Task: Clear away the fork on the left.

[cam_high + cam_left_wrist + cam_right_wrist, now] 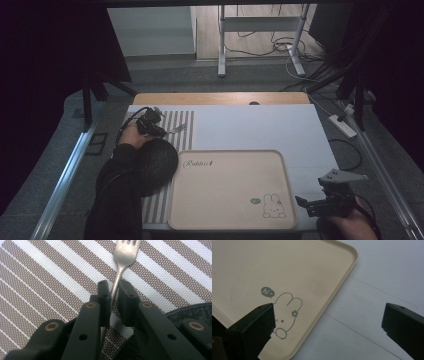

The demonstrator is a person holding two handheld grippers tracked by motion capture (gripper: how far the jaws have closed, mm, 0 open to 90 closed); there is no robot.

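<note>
1. Clamping the thin neck of a silver metal fork (117,281), the left gripper (114,293) has its two black jaws pressed on the handle just below the tines, over the brown-and-white striped woven placemat (50,277).
2. Relative to the beige rectangular tray with the rabbit drawing (227,190), that gripper (150,125) and fork (177,129) sit beyond the tray's far left corner.
3. A dark speckled round dish (197,312) lies just beside the grip, close on one side; striped mat runs free on the other.
4. The right gripper (329,322) hangs with jaws spread wide and nothing between them, over the tray's near right corner rim.
5. White table covering (260,125) lies bare beyond the tray's far edge.
</note>
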